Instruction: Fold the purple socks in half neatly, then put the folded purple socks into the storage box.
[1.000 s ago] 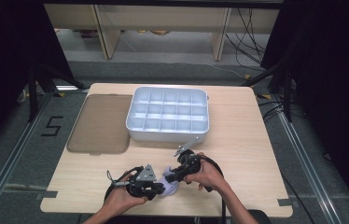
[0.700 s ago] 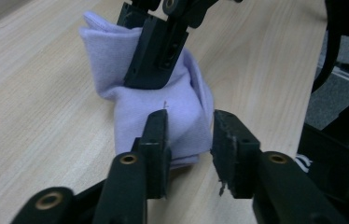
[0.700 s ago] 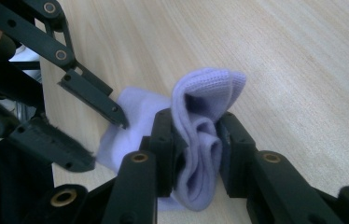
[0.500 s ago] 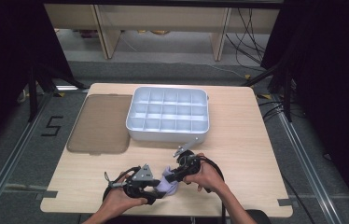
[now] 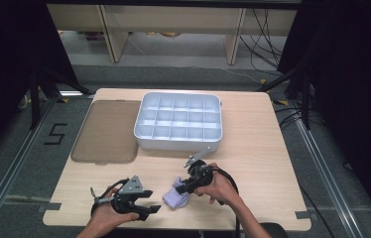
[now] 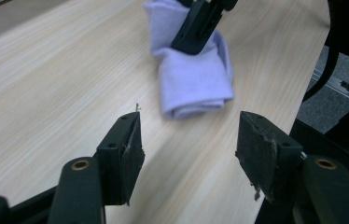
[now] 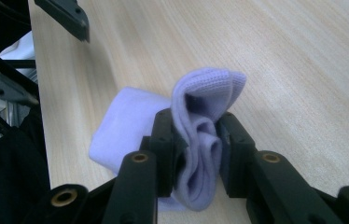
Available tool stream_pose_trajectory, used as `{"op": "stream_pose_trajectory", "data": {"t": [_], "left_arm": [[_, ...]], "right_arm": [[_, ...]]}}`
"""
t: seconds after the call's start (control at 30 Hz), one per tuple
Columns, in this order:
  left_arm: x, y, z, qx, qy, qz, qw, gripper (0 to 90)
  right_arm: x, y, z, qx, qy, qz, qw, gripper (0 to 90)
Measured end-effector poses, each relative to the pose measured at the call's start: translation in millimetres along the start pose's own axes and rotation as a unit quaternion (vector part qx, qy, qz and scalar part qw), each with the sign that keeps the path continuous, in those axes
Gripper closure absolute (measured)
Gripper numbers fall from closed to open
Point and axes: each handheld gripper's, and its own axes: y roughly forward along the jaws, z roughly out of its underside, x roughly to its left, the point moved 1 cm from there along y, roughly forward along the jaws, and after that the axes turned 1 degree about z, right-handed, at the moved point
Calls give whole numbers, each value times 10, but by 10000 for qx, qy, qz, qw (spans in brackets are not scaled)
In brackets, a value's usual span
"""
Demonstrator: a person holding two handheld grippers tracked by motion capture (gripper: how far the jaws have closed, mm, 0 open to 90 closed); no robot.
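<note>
Pale lilac sock [image 7: 196, 140], folded and bunched, pinched in right gripper [image 7: 196, 154]; left gripper [image 6: 186, 140] just opened, empty, seemingly clear to its left.

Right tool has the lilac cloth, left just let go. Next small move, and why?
Probably lift the folded lilac cloth toward the white compartment tray: the right tool pinches it, while the left tool has just been opening, with nothing between its jaws and short of the cloth.

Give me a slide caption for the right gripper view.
Right tool pinches a folded lilac sock on the wooden table.
</note>
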Motion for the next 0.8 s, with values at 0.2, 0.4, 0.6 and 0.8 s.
{"op": "stream_pose_trajectory", "data": {"t": [0.2, 0.4, 0.6, 0.8], "left_arm": [[81, -117, 143, 63, -14, -209, 9998, 364], [112, -121, 240, 294, -100, -357, 9989, 287], [134, -114, 246, 303, -123, -414, 9986, 243], [160, -118, 256, 327, -113, -447, 9984, 233]], "right_arm": [[10, 0, 2, -17, -27, 50, 10000, 714], [13, 4, 9, -65, -89, 112, 9999, 715], [40, -10, -3, -48, -156, 141, 9998, 719], [73, -14, -22, 8, -176, 208, 9996, 720]]}}
